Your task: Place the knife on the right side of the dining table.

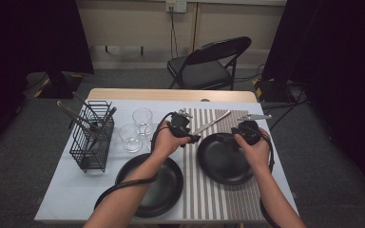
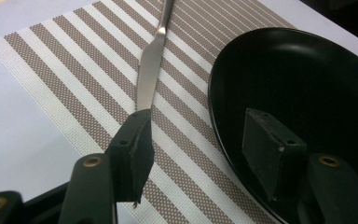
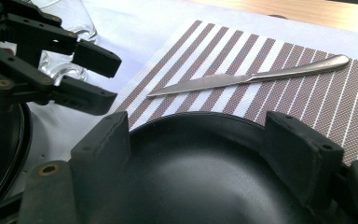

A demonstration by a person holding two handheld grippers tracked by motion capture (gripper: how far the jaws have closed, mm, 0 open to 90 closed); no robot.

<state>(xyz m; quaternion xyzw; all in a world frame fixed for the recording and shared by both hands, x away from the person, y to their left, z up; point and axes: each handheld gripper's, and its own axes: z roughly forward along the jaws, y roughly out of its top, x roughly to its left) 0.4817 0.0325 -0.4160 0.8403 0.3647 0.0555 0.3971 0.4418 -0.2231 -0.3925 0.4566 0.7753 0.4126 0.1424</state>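
Observation:
A silver knife point(image 1: 211, 122) point(image 2: 150, 70) point(image 3: 247, 77) lies on the striped placemat point(image 1: 218, 199), behind a black plate point(image 1: 223, 159) point(image 2: 307, 84) point(image 3: 191, 172). My left gripper point(image 1: 192, 137) point(image 2: 200, 135) is open with nothing between its jaws. It hovers just left of the plate, by the knife's blade tip. In the right gripper view the left gripper point(image 3: 107, 80) shows at the upper left with its jaws apart. My right gripper point(image 1: 240, 137) point(image 3: 200, 137) is open over the plate's far right rim, and its pads touch nothing.
A second black plate point(image 1: 157, 185) sits at the front left on the pale cloth. Two clear glasses point(image 1: 142, 118) point(image 1: 130, 137) stand behind it. A black wire basket point(image 1: 92, 140) with utensils is at the far left. A folding chair point(image 1: 209, 64) stands beyond the table.

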